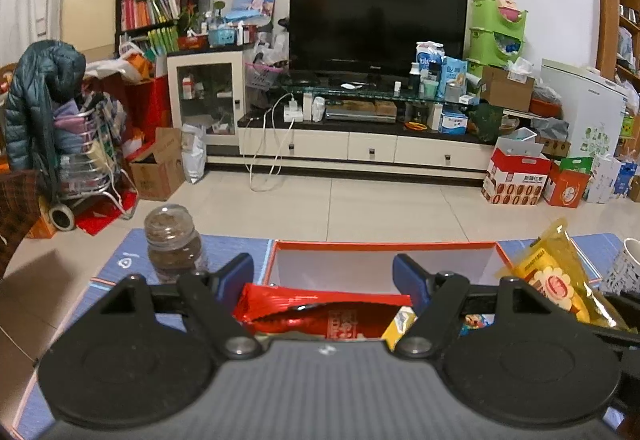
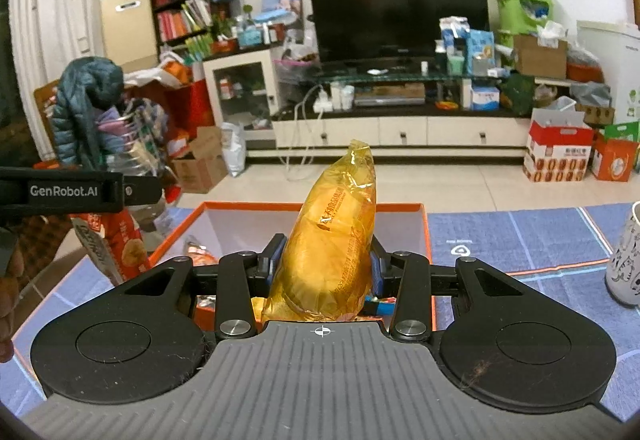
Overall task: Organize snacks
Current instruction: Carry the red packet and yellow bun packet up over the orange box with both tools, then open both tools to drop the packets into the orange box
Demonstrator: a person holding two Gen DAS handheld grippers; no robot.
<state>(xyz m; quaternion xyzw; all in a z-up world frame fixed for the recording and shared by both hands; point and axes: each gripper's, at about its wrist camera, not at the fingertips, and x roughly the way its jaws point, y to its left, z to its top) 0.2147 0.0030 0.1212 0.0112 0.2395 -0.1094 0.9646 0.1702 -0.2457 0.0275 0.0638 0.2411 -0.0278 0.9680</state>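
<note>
Your right gripper [image 2: 325, 267] clamps a yellow snack packet [image 2: 334, 240] upright above the orange-rimmed box's [image 2: 424, 228] near edge. Your left gripper [image 1: 323, 276] hangs spread wide over a red packet [image 1: 320, 314]; a jar [image 1: 173, 240] stands just left.

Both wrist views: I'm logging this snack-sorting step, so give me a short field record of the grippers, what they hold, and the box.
left gripper: open, a red snack packet between its fingers, not clamped
right gripper: shut on yellow wrapped bread, held upright
orange-rimmed box: open, on blue mat, some snacks inside
glass jar: on the mat, left of the box
white mug: on the mat, right of the box
</note>
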